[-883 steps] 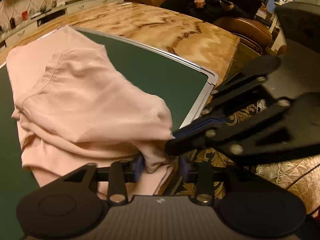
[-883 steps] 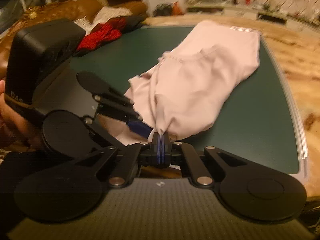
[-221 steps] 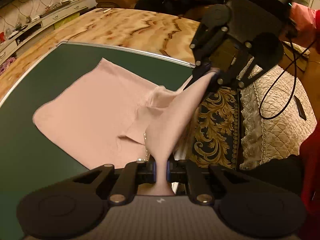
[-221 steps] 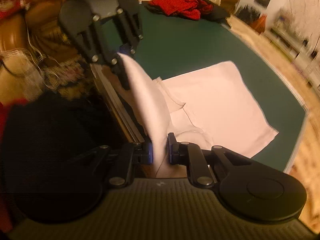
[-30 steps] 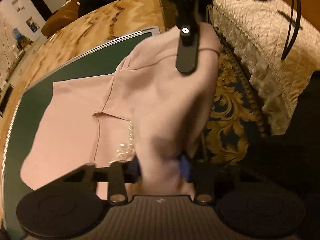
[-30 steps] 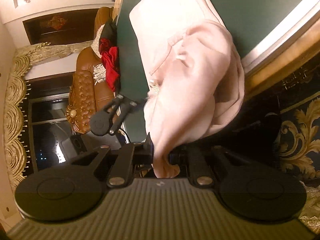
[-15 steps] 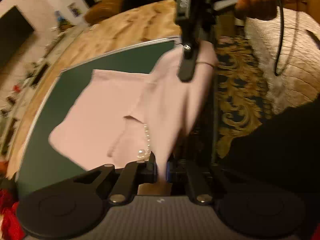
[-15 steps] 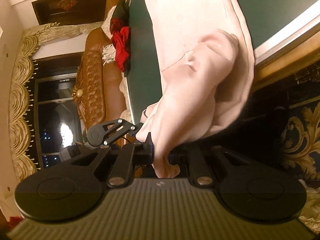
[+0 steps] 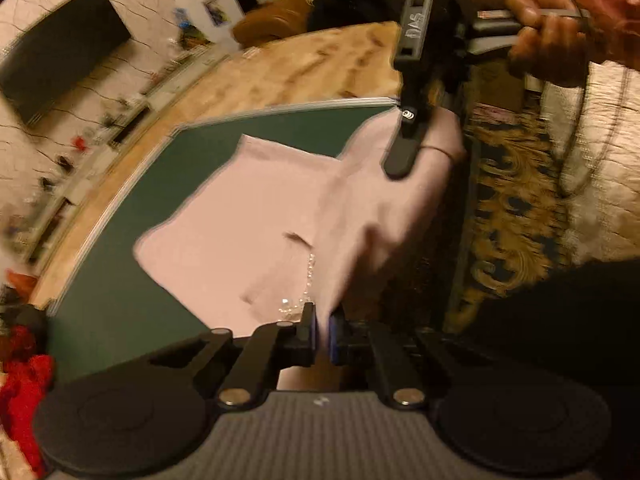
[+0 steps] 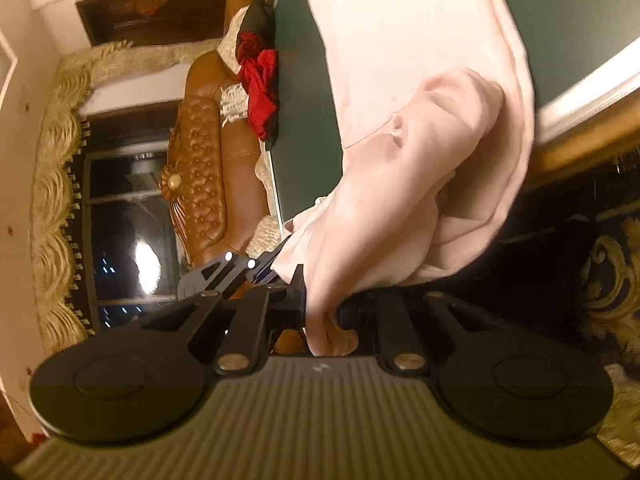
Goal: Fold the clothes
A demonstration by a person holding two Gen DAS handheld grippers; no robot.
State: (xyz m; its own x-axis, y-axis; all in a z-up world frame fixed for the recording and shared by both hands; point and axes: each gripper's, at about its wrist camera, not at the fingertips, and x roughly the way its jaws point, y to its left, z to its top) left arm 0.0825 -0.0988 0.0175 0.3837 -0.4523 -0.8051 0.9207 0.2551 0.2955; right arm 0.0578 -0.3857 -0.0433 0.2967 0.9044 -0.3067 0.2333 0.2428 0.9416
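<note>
A pale pink garment (image 9: 248,216) lies partly spread on the green mat (image 9: 120,304), with a pearl trim (image 9: 308,276) near its front edge. Its near side is lifted off the mat's edge between both grippers. My left gripper (image 9: 322,328) has a thin strip of the pink cloth between its blue pads, and its jaws are opening slightly. My right gripper (image 10: 322,312) is shut on a thicker bunch of the garment (image 10: 400,60). In the left wrist view the right gripper (image 9: 412,152) sits over the far lifted corner. The left gripper (image 10: 264,268) shows at the cloth's other end.
A person's hand (image 9: 552,52) holds the right gripper's handle. Red clothes (image 10: 260,76) lie at the mat's far end by a brown leather sofa (image 10: 200,152). The wooden table top (image 9: 280,72) runs beyond the mat. Gold-patterned fabric (image 9: 504,208) lies below the table edge.
The left gripper rose and rolled, so more of the mat and room show. The thick bunch between its pads thinned to a narrow strip. The right gripper kept its grip and place.
</note>
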